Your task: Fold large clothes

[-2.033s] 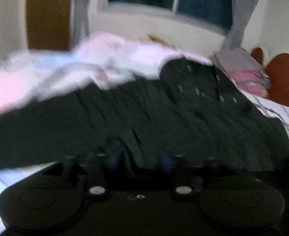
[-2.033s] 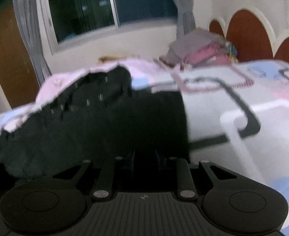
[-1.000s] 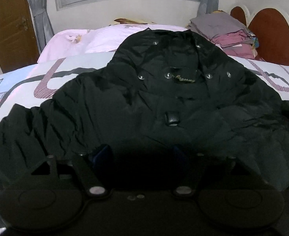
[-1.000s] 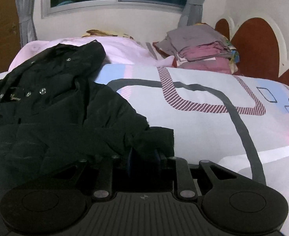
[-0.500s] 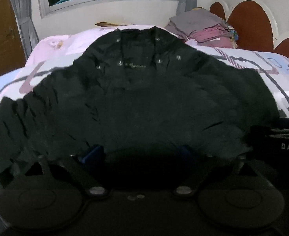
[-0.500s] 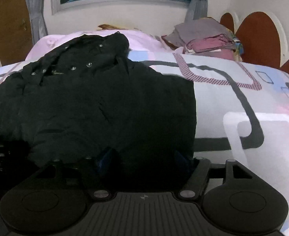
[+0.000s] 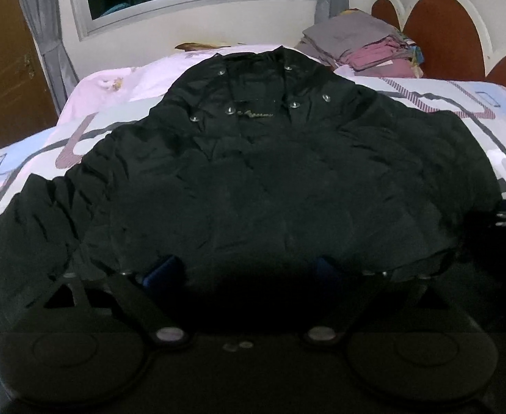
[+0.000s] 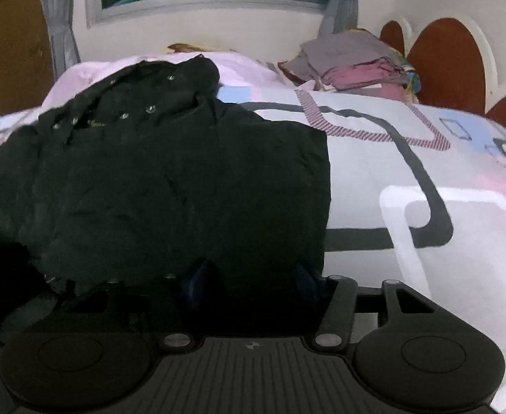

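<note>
Nearest the onlooker, at the bed's near edge: left tool [image 7: 249, 270], jaws spread wide, gripping nothing, at the hem of the black jacket [image 7: 270, 172]. Right tool [image 8: 251, 276], jaws closing, hem cloth lying between them, pads seemingly not yet pressing. Jacket: spread flat on the patterned bedspread [image 8: 425, 172], collar away. Step judged: layout finished, first fold pending. Next move calls for a firm pinch on hem or side. Beyond: stack of folded clothes [image 7: 366, 46] by the headboard [image 7: 442, 34].
</note>
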